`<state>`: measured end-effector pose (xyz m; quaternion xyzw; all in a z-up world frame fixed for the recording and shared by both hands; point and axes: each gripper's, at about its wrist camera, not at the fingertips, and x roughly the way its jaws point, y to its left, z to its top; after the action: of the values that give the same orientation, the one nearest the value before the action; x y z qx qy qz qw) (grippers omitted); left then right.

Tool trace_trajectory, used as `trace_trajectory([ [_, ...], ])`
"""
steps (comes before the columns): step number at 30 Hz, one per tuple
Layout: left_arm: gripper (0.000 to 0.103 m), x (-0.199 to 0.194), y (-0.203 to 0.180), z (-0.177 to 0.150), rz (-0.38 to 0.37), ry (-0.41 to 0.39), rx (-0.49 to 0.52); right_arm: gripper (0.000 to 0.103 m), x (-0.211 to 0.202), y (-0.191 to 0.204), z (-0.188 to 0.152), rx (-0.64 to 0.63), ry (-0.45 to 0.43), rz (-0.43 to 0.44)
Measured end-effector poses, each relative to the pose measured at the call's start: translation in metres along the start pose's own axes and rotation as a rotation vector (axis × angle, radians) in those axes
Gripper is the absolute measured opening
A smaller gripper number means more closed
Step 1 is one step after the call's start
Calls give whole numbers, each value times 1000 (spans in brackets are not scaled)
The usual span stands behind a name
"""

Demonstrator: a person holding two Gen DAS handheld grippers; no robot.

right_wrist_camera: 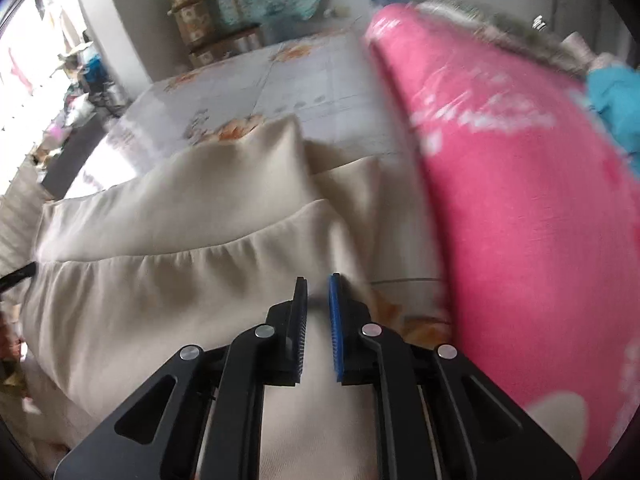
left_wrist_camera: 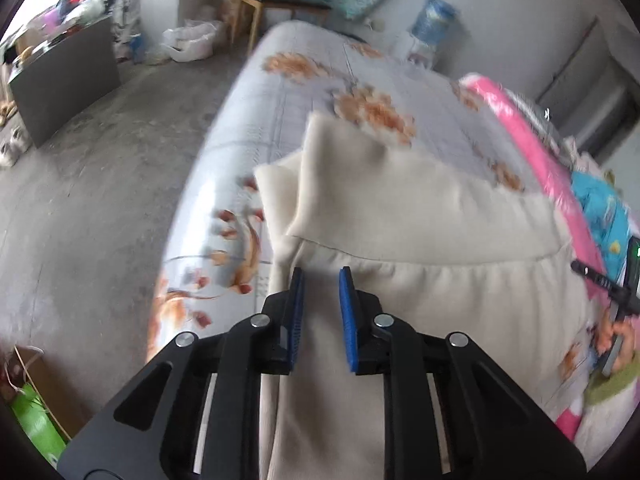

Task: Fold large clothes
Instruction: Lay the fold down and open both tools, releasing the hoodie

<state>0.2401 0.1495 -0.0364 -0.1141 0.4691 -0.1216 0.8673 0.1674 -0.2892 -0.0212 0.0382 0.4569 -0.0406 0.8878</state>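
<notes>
A large cream garment [left_wrist_camera: 420, 248] lies partly folded on the flower-print bed [left_wrist_camera: 304, 92]; its upper part is doubled back over the lower part. My left gripper [left_wrist_camera: 322, 276] hovers over the garment's left side, jaws open with a clear gap and nothing between them. In the right wrist view the same garment [right_wrist_camera: 180, 248] fills the lower left. My right gripper [right_wrist_camera: 318, 284] sits over its right edge, jaws slightly apart, with no cloth visibly between them. The other gripper's black tip [left_wrist_camera: 600, 284] shows at the right edge of the left wrist view.
A pink quilt [right_wrist_camera: 520, 220] is piled close on the right of the garment, with blue fabric [left_wrist_camera: 604, 216] beyond it. The bed's left edge drops to a grey concrete floor [left_wrist_camera: 100, 200]. A dark board [left_wrist_camera: 64, 80], plastic bags and a wooden chair [left_wrist_camera: 276, 4] stand farther off.
</notes>
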Motion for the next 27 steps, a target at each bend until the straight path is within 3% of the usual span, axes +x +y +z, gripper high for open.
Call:
trace_trajectory([
  [3, 20, -35, -13, -15, -31, -84, 77, 14, -32, 18, -15, -93, -52, 36],
  [6, 25, -43, -29, -37, -92, -71, 138, 17, -39, 28, -43, -170, -26, 57],
  [8, 25, -34, -33, -52, -54, -27, 159, 18, -19, 21, -62, -167, 46, 7],
  [10, 25, -19, -26, -62, 30, 6, 147, 18, -19, 9, -69, -115, 26, 46],
  [14, 24, -41, -12, -60, 24, -27, 74, 22, -45, 8, -60, -31, 7, 10],
  [16, 25, -57, -19, -59, 8, -77, 114, 24, -58, 22, -60, -40, -31, 43],
  [17, 26, -61, -28, -60, -8, -95, 139, 31, -64, 34, -59, -48, -54, 89],
  [21, 35, -56, -69, -72, -75, -93, 233, 44, -64, 81, -65, -104, -99, 197],
  [23, 42, -41, -86, -82, -42, -63, 276, 48, -48, 98, -69, -124, -68, 201],
  [25, 43, -14, -94, -90, 44, -2, 304, 50, -19, 104, -76, -126, 20, 144],
  [27, 43, -16, -97, -95, 81, -33, 329, 50, -18, 104, -77, -116, 16, 124],
])
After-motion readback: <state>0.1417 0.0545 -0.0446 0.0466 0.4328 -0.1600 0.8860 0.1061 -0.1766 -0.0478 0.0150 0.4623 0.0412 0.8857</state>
